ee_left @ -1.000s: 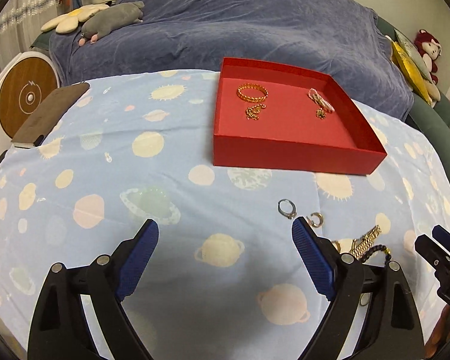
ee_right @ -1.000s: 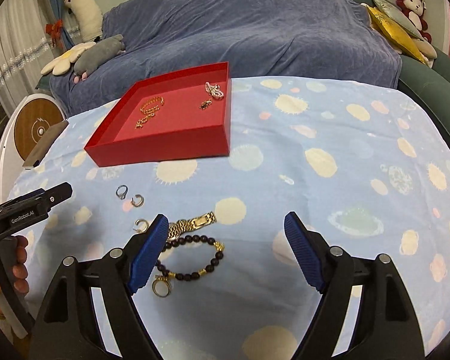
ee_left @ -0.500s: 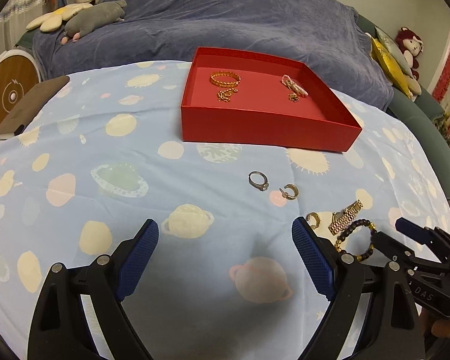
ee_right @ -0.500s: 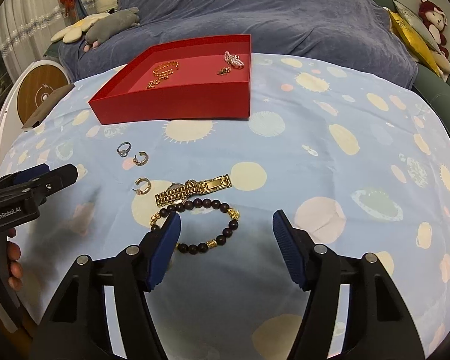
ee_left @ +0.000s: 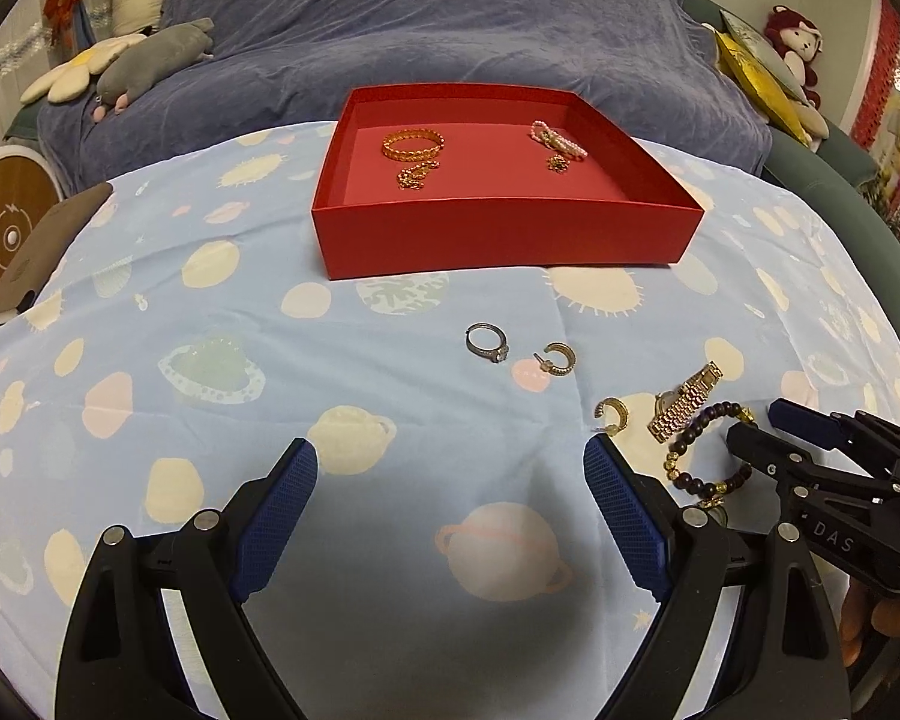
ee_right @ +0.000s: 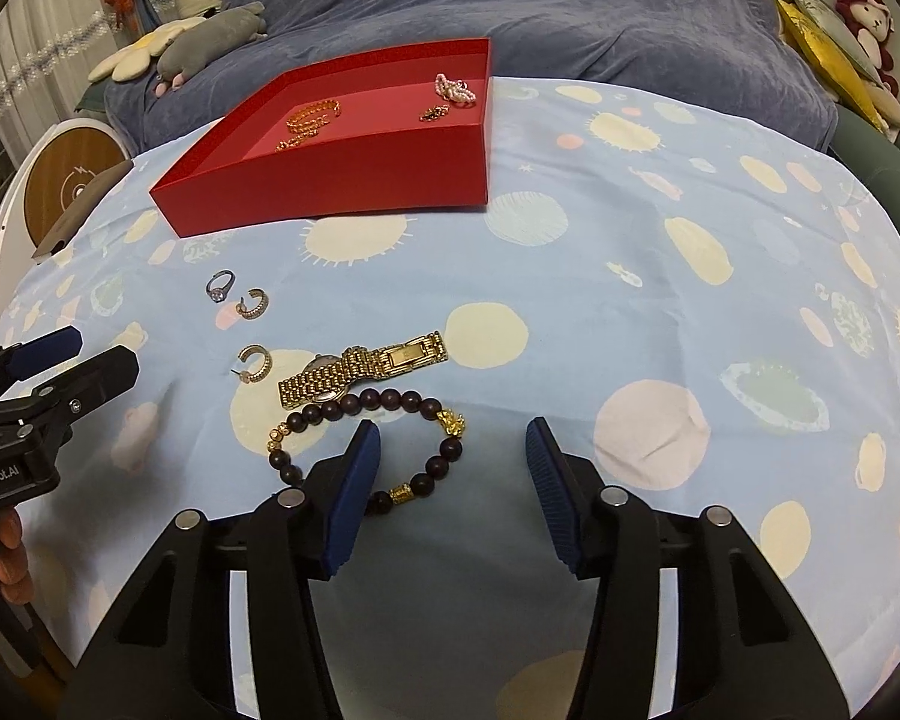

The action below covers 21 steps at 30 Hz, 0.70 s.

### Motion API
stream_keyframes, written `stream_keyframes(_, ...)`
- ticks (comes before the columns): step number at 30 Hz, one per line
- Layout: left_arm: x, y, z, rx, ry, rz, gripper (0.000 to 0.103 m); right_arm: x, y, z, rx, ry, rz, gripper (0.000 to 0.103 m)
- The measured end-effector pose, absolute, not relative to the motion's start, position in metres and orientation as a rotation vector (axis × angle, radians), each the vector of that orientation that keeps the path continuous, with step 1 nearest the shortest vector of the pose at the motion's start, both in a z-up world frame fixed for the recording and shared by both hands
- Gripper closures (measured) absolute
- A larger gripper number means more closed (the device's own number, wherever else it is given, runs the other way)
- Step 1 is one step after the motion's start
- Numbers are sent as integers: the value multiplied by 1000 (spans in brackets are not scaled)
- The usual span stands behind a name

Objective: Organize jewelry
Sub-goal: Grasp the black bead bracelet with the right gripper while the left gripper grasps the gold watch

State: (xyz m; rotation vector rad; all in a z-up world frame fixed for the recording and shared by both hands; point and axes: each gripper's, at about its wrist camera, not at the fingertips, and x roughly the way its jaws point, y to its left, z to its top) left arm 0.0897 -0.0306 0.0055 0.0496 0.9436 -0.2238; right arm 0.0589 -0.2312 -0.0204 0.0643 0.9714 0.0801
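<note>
Bead bracelet (ee_right: 366, 450), dark beads with gold charms, lies on planet-print cloth (ee_right: 630, 300), touching gold watch (ee_right: 360, 369). Right gripper (ee_right: 453, 450) closing, right side of loop between jaws, pads not pressing. Left gripper (ee_left: 450, 480) wide open, empty. Earrings (ee_right: 255, 363), ring (ee_right: 219, 285) nearby; red tray (ee_right: 342, 174) behind.

On my right gripper (ee_left: 774, 438), seen from the left wrist camera, white letters read "DAS". On my left gripper (ee_right: 84, 354), seen from the right wrist camera, the black body carries the white lettering "GenRobot.AI". Nothing else is legible.
</note>
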Motion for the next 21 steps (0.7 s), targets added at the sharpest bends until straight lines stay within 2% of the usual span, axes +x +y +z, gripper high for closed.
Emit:
stream_keyframes(5, 89, -32, 5, 9, 941, -253, 15, 58, -230, -21, 28, 956, 73, 69)
stream_keyframes(7, 88, -34, 6, -3, 927, -255, 15, 58, -231, -21, 25, 956, 82, 82)
stream_keyframes(9, 86, -37, 8, 4, 912, -256, 15, 57, -231, -21, 20, 957, 86, 89)
stream_keyframes(15, 88, -46, 7, 9, 917, -271, 15, 55, -240, -17, 62, 955, 84, 96)
stream_keyframes(21, 86, -68, 13, 61, 884, -315, 15, 51, -257, -4, 104, 916, 54, 96)
